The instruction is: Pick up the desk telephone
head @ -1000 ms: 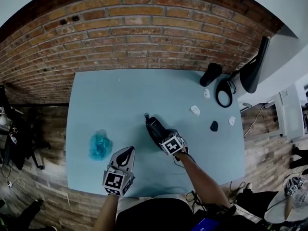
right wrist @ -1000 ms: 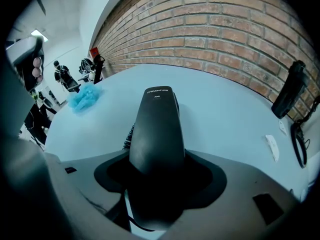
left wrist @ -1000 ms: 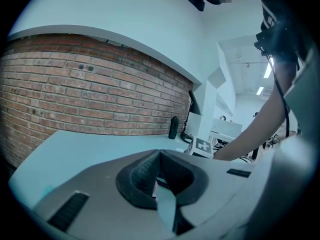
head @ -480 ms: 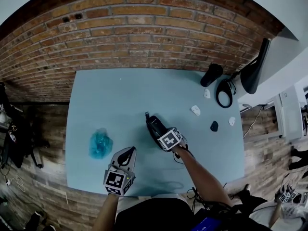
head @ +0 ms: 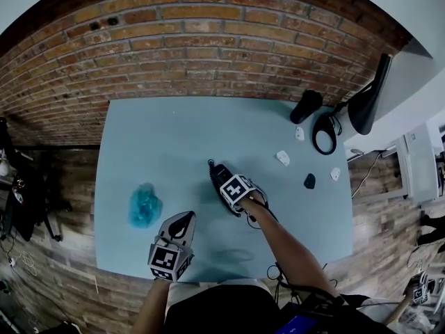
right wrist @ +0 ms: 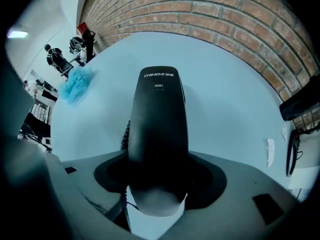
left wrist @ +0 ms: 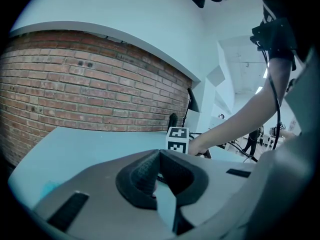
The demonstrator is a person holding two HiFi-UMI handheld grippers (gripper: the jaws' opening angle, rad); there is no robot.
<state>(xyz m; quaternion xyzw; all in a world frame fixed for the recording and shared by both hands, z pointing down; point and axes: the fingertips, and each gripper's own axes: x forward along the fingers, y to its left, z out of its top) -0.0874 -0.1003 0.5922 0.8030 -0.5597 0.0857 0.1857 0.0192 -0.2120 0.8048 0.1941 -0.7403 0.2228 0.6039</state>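
- While the telephone lay lengthways near the middle of the blue table, my right gripper sat over its near end, with the jaws drawn in against the black body from both sides.
- From these views I couldn't tell whether the telephone had cleared the table top.
- My left gripper hung near the table's front edge, well apart from the telephone. Its pads met at the tips and nothing was between them.
- The shell looked like hard, smooth, rounded plastic. I judged it stiff and fairly light, but liable to slip between the pads.
- My hold was at one end, so I expected the long far end to dip. A hold nearer the middle would have carried it more level.
- A coiled cord ran along its side, and I reckoned it would tug as the telephone rose.
- A crumpled blue thing lay well off to the left, out of the way.
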